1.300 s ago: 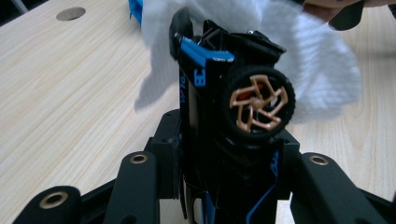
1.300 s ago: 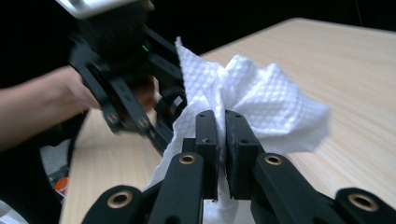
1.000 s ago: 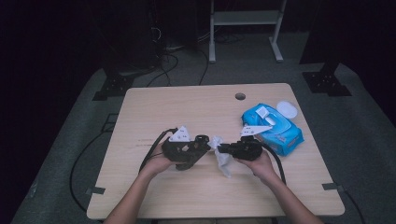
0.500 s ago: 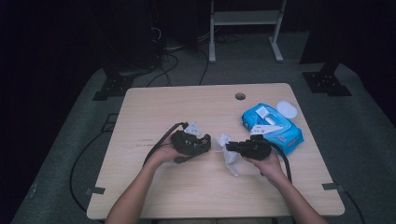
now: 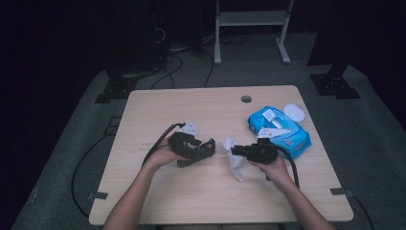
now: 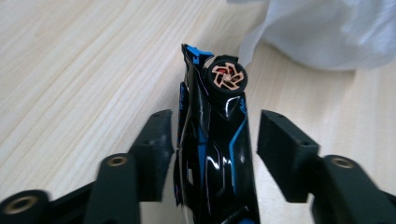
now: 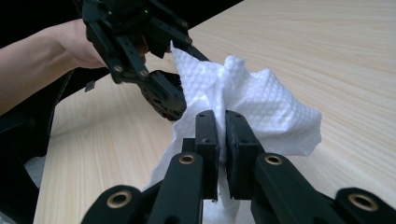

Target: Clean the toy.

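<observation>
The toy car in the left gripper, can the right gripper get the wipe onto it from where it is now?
Probably yes: the right gripper is shut on the wipe, which hangs just beside the toy car, with nothing between them.

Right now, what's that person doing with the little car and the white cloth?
A person holds a gripper in each hand at a wooden table. The left gripper has a black and blue toy car between its jaws, which have just been opening; the pads no longer squeeze it. The right gripper is pinched shut on a crumpled white wipe, held close to the car. A blue wipe pack lies on the table beside it. It looks like car cleaning.
</observation>
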Motion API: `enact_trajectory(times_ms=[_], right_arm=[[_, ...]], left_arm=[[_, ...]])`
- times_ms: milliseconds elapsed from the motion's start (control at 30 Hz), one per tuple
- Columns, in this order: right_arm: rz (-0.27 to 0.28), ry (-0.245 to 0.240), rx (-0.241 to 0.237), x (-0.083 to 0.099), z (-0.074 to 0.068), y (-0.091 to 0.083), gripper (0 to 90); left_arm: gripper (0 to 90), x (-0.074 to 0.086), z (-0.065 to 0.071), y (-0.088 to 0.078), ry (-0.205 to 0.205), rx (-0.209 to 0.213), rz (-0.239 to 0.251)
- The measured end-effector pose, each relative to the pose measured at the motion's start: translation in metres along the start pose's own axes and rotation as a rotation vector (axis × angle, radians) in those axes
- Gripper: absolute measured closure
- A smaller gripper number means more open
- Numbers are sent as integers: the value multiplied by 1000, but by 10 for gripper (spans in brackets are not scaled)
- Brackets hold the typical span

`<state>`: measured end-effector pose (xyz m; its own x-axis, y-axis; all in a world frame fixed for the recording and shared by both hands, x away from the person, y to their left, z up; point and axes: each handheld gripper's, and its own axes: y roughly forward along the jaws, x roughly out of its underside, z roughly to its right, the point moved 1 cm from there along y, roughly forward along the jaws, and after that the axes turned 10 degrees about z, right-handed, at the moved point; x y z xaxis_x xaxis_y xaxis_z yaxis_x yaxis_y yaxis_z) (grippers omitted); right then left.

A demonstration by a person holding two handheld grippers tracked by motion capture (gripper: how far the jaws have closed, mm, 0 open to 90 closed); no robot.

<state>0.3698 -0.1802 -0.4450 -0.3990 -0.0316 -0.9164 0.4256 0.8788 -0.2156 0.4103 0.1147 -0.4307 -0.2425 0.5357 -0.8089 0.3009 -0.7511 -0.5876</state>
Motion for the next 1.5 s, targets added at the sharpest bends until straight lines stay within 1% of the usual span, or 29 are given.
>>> enact_trajectory(times_ms=[67, 133, 233, 300, 333, 367, 467, 500, 567, 733, 800, 867, 967, 1000, 1033, 1167, 1333, 1367, 1500], right_arm=[[2, -1, -3, 0, 1, 0, 840], [5, 7, -4, 1, 2, -1, 841], [1, 9, -3, 1, 2, -2, 840], [-2, 5, -2, 1, 2, -3, 840], [-3, 4, -2, 1, 3, -3, 839], [-6, 8, -1, 1, 3, -3, 839], [-12, 3, 1, 2, 3, -2, 839], [-14, 6, 2, 2, 4, -1, 839], [-18, 4, 2, 2, 5, -1, 839], [-24, 0, 10, 1, 6, -2, 839], [-26, -5, 12, 1, 6, -3, 839], [-39, -9, 14, 1, 5, -3, 839], [-46, -18, 18, 0, 4, -4, 839], [-47, -19, 20, 1, 4, -5, 840], [-47, -19, 22, 1, 4, -5, 840], [-52, -18, 22, 2, 3, -6, 840], [-52, -21, 21, 3, 3, -6, 840], [-52, -22, 23, 3, 3, -6, 840], [-57, -20, 26, 4, 3, -8, 840]], left_arm=[[415, 1, 0, -6, -22, 10, 39], [404, 0, -2, -10, -28, 2, 59], [396, 1, -6, -19, -51, -1, 93], [388, 2, -8, -23, -63, -3, 101], [387, 3, -9, -24, -61, -10, 100], [384, 4, -10, -25, -69, -16, 101], [382, 8, -13, -27, -79, -33, 90], [381, 10, -14, -27, -90, -31, 89], [378, 13, -15, -26, -94, -38, 78], [376, 17, -15, -26, -101, -44, 103], [376, 17, -13, -27, -84, -51, 105], [376, 17, -9, -27, -68, -58, 107], [375, 17, -2, -27, -42, -56, 108], [372, 16, 2, -26, -17, -63, 112], [372, 16, 3, -26, 0, -68, 110], [367, 15, 10, -24, 9, -50, 118], [367, 14, 16, -20, 13, -58, 126], [360, 13, 18, -18, 22, -61, 125], [349, 11, 24, -14, 48, -50, 110]])
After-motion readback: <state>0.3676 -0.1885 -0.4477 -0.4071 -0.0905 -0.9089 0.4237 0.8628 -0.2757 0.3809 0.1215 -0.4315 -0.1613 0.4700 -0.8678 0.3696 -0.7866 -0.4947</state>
